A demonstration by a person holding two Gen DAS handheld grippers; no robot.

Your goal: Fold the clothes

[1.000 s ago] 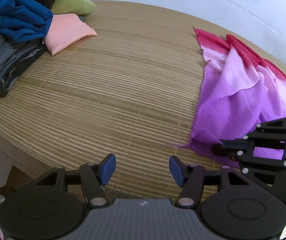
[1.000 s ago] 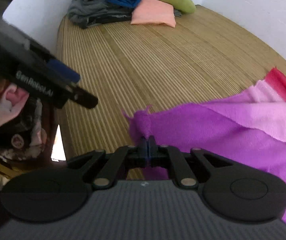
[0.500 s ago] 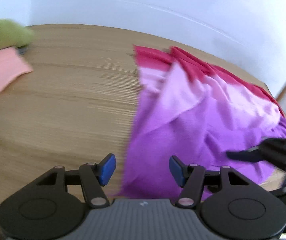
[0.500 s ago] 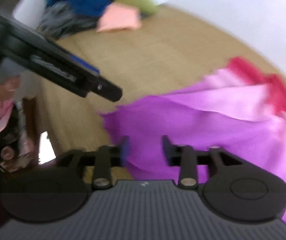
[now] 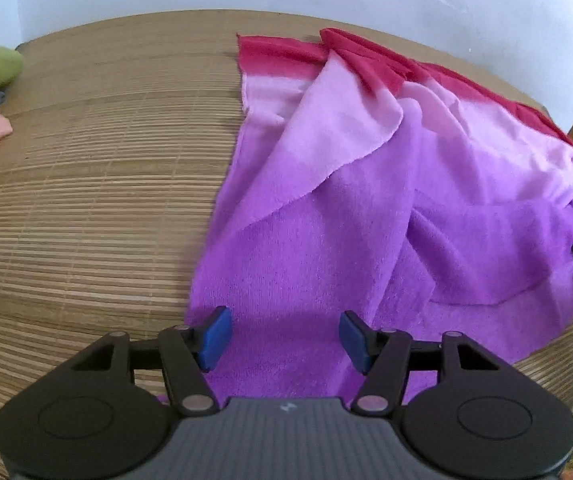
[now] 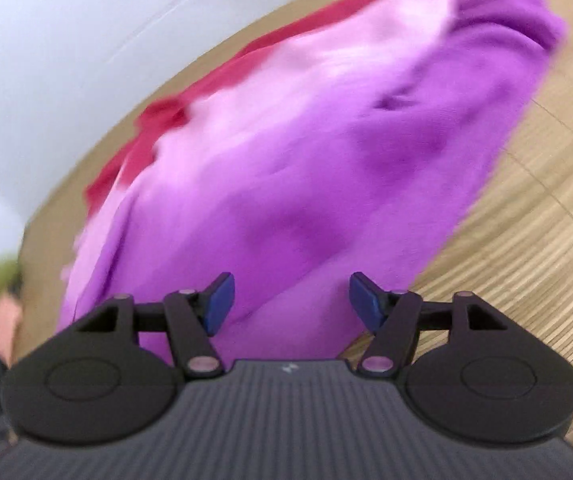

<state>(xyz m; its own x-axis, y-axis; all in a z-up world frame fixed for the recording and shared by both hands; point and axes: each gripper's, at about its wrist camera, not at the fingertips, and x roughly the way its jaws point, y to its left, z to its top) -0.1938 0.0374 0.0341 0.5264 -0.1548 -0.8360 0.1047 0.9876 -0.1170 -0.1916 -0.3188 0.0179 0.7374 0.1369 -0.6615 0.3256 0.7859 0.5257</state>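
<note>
You are holding the left tool [image 5: 282,336] directly over the near hem of the purple-to-red cloth [image 5: 366,208], its jaws spreading slightly with cloth showing in the gap but no pinch. The cloth is lying rumpled on the slatted desk [image 5: 86,200], filling the centre and right of the left wrist view; its long axis is running from the purple hem at lower centre up to the red band near the wall. Your right tool [image 6: 290,302] is also opening, pads clear of the fabric, hovering at the cloth's [image 6: 306,152] lower edge; that view is blurred. Judgement: the left tool is sitting nearer a usable corner, at the hem's left end, so the next grasp likely starts there.
</note>
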